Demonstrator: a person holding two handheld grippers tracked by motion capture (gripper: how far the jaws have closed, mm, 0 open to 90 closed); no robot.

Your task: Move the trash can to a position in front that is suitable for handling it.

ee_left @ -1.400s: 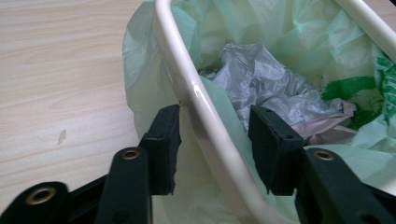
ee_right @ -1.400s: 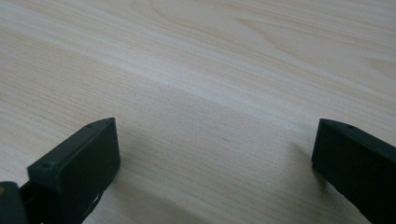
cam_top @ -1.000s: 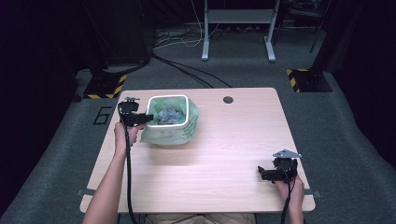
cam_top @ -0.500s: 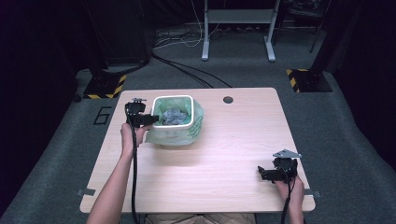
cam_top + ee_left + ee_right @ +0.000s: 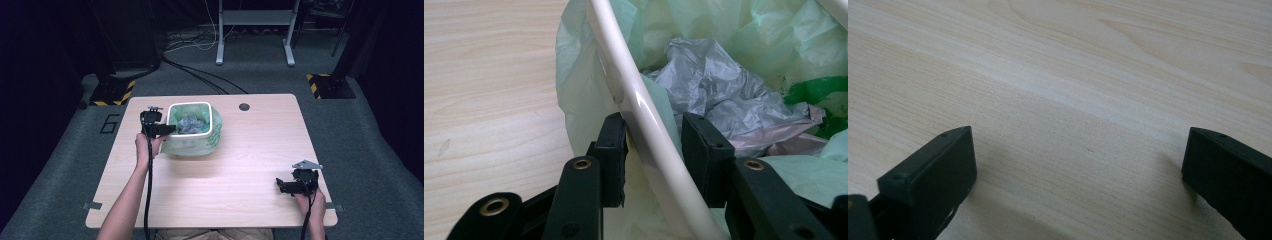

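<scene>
Left tool [image 5: 651, 150] pinching bin [image 5: 192, 129] rim: light, stiff plastic, slippery liner; grip rim. Right tool [image 5: 1078, 165] spread, idle.

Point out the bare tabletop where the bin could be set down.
Free: the wide wood between the bin and the right gripper, and the near edge of the table. Crowded: the far left corner, with bin and left gripper.

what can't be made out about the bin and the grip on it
- Left gripper pads: the liner folded over the bin rim hides whether they press, left gripper view.
- Bin bottom: covered by crumpled grey plastic.
- Green print on the liner: cut off by the frame edge.
</scene>
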